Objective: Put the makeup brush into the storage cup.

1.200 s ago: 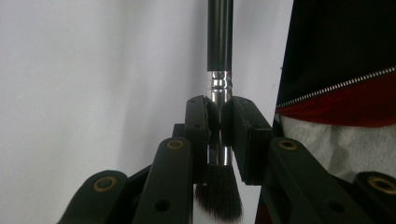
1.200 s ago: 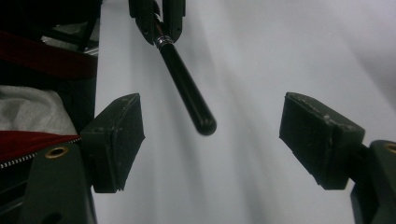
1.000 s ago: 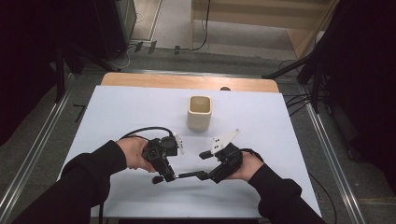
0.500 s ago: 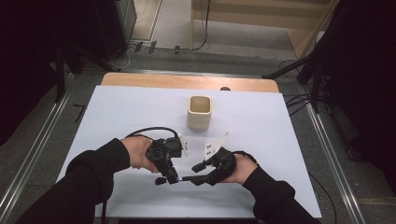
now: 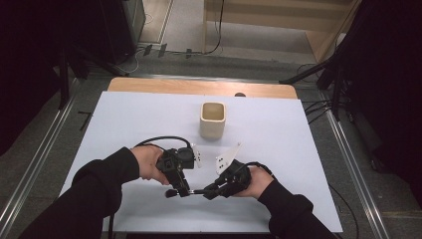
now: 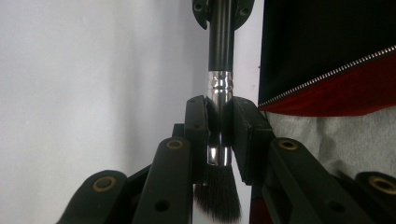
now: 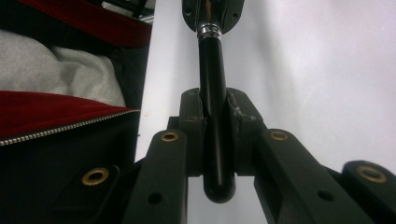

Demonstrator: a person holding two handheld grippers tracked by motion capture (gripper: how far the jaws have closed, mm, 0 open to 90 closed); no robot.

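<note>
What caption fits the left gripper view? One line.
Left gripper clamps a makeup brush at its silver ferrule, bristles toward the camera.

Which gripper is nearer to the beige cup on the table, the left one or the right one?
Left, by a little. The left gripper is in front of the cup, slightly to its left. The right gripper is a bit farther toward the person. Both are shut on one brush.

Black-handled makeup brush with silver ferrule (image 6: 218,88): bristle tip cut off at left gripper view's bottom edge; ferrule middle hidden between jaws. Cream square cup (image 5: 213,119): contents indiscernible in high view.
</note>
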